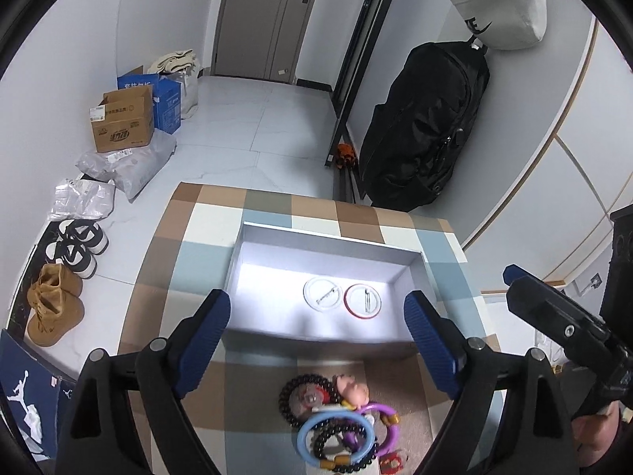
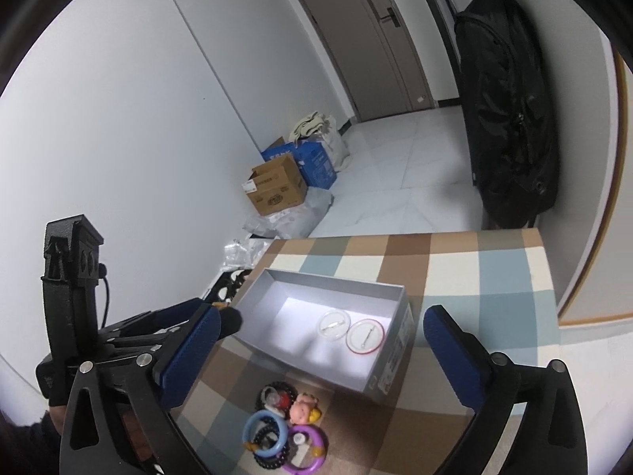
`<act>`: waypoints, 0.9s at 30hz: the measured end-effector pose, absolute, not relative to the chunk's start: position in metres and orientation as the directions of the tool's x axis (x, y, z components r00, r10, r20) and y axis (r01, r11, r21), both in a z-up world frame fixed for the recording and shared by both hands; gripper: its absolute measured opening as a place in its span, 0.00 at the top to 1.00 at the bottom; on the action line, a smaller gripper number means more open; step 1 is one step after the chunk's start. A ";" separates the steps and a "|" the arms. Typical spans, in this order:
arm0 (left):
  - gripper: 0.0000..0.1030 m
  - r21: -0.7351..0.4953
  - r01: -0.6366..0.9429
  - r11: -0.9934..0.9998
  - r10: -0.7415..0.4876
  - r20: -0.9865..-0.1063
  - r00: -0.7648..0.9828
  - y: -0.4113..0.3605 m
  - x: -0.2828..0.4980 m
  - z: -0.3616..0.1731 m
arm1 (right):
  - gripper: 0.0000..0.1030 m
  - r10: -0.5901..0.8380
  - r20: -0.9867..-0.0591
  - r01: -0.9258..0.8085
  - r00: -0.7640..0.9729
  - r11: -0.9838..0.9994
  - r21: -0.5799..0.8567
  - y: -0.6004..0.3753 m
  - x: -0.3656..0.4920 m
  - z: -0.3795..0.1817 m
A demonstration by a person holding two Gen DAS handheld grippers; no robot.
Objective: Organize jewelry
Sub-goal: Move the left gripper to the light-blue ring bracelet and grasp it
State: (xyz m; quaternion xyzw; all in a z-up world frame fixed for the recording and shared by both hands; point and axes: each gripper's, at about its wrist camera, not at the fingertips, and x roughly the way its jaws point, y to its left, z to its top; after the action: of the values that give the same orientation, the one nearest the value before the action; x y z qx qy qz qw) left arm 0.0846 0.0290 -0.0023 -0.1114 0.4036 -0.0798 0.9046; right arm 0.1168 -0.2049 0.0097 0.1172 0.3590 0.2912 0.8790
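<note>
A grey open box [image 1: 316, 237] [image 2: 395, 336] sits on the checked tablecloth. Inside lie two round pin badges, a white one [image 1: 322, 293] [image 2: 331, 326] and a red-rimmed one [image 1: 364, 301] [image 2: 365, 335]. In front of the box is a pile of jewelry: a blue bangle [image 1: 306, 441] [image 2: 265, 431], a purple bangle [image 1: 389, 423] [image 2: 306, 449], black bead bracelets [image 1: 287, 392] [image 2: 265, 390] and a small pink doll [image 1: 352, 390] [image 2: 302, 411]. My left gripper [image 1: 316, 348] is open and empty above the pile. My right gripper [image 2: 320, 360] is open and empty above the box's near edge.
The table [image 1: 277, 206] [image 2: 506, 269] ends at the far side above a white tiled floor. Cardboard boxes [image 1: 122, 118] [image 2: 277, 190], bags and shoes [image 1: 55, 304] line the left wall. A black bag [image 1: 427, 126] [image 2: 506, 118] hangs at the right.
</note>
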 end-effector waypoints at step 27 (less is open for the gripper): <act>0.08 -0.273 0.101 0.957 -0.286 -0.820 0.496 0.012 0.045 -0.048 | 0.00 0.549 -0.593 -0.407 0.589 0.836 0.370 -0.219 0.081 0.010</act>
State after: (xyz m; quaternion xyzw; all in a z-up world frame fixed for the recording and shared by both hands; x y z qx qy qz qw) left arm 0.0449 0.0119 -0.0482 -0.0947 0.4892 -0.1125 0.8597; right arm 0.0807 -0.2195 0.0100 0.0977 0.3645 0.2696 0.8860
